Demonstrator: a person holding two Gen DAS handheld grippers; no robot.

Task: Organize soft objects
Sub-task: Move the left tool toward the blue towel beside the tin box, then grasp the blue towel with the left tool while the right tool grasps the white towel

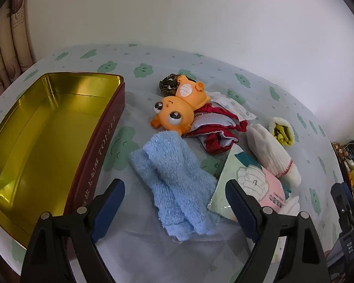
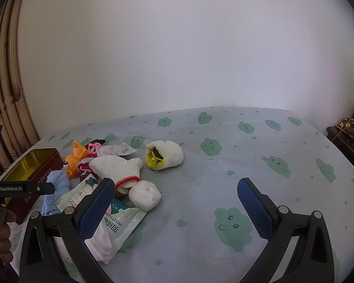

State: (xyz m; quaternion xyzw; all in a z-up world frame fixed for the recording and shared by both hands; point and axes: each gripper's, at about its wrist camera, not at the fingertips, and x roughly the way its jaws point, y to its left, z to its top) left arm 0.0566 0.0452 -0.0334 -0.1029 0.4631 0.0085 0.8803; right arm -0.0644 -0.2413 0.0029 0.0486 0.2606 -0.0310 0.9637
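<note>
- Left gripper [image 1: 174, 202]: jaws spread wide, holding nothing, poised over the near end of the blue towel [image 1: 174, 184], one blue pad either side of it.
- Blue towel: crumpled, flat on the cloud-print table cover [image 2: 224, 176], just right of the toffee tin [image 1: 42, 141], apart from the tin's red wall.
- Toffee tin: lid off, gold inside bare, "TOFFEE" lettered along the side.
- Beyond the towel from the tin: orange toy [image 1: 174, 113] with big eyes, head touching the towel's far edge; red and grey cloth [image 1: 214, 127] tucked under it.
- Farther right of the tin: white knitted glove [image 1: 269, 153] with a red cuff seam, lying partly on a wipes packet [image 1: 247, 184]; fluffy white pouch [image 2: 165, 155] with a yellow lining past the glove, well apart from the tin.
- Right gripper [image 2: 177, 205]: jaws fully apart, empty, over bare cover right of the pile; left pad just above the wipes packet.
- Hand [image 2: 0, 235] on the left tool's handle, seen at the right-wrist view's left edge.
</note>
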